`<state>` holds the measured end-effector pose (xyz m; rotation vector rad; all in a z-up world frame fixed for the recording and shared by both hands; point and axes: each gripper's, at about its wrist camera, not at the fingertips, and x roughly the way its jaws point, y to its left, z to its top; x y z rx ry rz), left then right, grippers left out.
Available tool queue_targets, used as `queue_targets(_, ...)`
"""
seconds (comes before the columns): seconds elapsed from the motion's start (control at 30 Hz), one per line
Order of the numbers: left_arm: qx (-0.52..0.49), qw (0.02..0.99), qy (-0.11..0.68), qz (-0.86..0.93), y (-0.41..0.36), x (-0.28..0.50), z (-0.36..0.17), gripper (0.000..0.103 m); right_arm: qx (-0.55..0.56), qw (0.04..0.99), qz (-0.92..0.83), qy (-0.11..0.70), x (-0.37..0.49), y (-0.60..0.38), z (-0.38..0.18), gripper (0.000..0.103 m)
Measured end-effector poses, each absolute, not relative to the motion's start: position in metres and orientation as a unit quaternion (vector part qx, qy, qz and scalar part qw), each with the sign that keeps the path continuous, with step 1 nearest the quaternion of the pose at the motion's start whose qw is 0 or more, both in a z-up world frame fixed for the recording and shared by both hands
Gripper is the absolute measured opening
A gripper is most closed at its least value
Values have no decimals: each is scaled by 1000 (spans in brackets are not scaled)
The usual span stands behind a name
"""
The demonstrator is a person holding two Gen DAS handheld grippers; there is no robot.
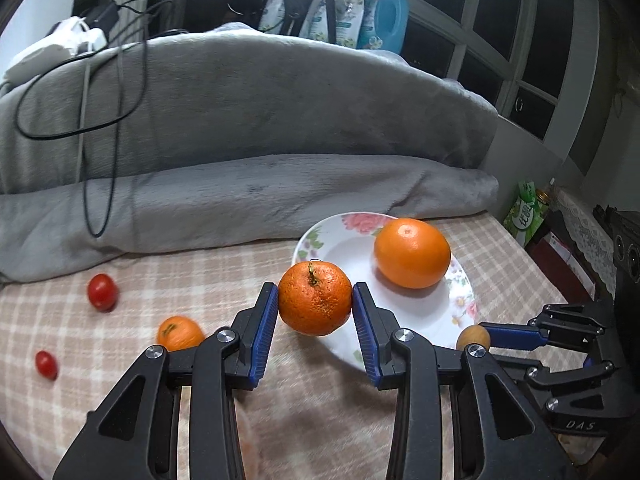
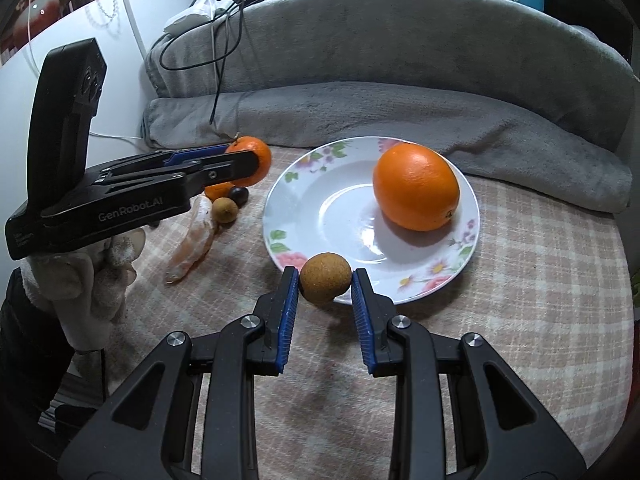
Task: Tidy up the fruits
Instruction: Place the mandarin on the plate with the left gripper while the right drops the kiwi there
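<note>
My left gripper (image 1: 315, 304) is shut on a rough-skinned mandarin (image 1: 315, 292), held above the checked cloth at the near-left rim of a flowered white plate (image 1: 456, 312). A large orange (image 1: 412, 253) lies on that plate. In the right wrist view my right gripper (image 2: 325, 286) is shut on a small brown round fruit (image 2: 325, 280) at the plate's (image 2: 316, 216) near rim, with the large orange (image 2: 416, 186) beyond. There the left gripper (image 2: 249, 162) comes in from the left with the mandarin (image 2: 262, 152), carried by a gloved hand (image 2: 80, 280).
Loose on the cloth are a small mandarin (image 1: 180, 333), two cherry tomatoes (image 1: 102, 292) (image 1: 46, 365), a second brown fruit (image 2: 225, 210), a dark fruit (image 2: 239, 196) and peeled segments (image 2: 192, 240). A folded grey blanket (image 1: 280, 184) with cables (image 1: 100, 160) lines the back.
</note>
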<state>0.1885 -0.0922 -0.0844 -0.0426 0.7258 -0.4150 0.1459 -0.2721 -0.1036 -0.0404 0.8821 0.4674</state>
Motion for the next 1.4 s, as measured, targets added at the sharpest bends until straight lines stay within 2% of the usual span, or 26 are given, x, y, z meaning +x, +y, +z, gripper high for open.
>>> queue_targets(0.63,-29,903,368,-218,-110,213,-88,38,-29,877,226,423,151,-270,-110,29)
queue_targets(0.67,-29,904,367,-217,-111,213,-88,39,-30,877,225,422,151,-269,-110,34)
queue_targets(0.7,-28,905,365,-217,-111,212,-87,39,-31,878,225,421,150,-269,-109,48)
queue_targets(0.77,-29,906,359,-220,-112,210,-84,47,-31,882,224,414,148,-270,-106,65)
queue_targets(0.87,-28,911,350,-215,-110,208,-79,65,-31,885,226,407,147,-270,-102,66)
queue_targets(1.0,-31,914,345,-213,-107,205,-74,70,-35,888,218,402,146,-271,-100,85)
queue_targets(1.07,-31,915,344,-211,-107,204,-72,77,-34,891,216,399,146,-271,-99,85)
queue_targets(1.4,-28,917,346,-196,-106,196,-66,80,-41,892,211,397,142,-269,-95,85)
